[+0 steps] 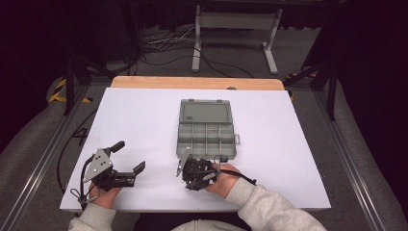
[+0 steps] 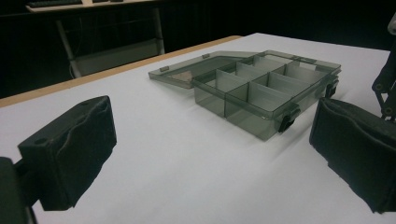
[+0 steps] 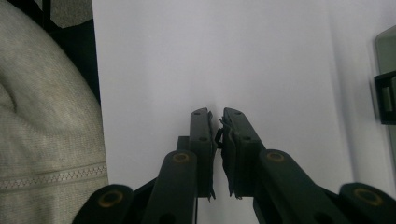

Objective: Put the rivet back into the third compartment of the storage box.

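A smoky clear plastic organiser box (image 1: 207,137) lies at mid table, its lid (image 1: 205,113) folded flat away from me and several divided compartments showing. In the left gripper view the box (image 2: 266,93) stands ahead and to the right of my left gripper (image 2: 210,154), whose black pads are wide apart with nothing between them. From above, the left gripper (image 1: 129,156) rests open at the front left of the table. My right gripper (image 1: 191,179) sits just in front of the box's near edge. Its jaws (image 3: 218,130) are shut, tips down on the white surface. I cannot make out anything between them.
The white table top (image 1: 144,120) has a wooden strip (image 1: 197,83) along its far edge. A grey sleeve (image 3: 46,116) lies left of the right gripper. The box's latch (image 3: 385,95) shows at the right edge of the right gripper view. Cables and a stand (image 1: 235,29) lie on the floor beyond the table.
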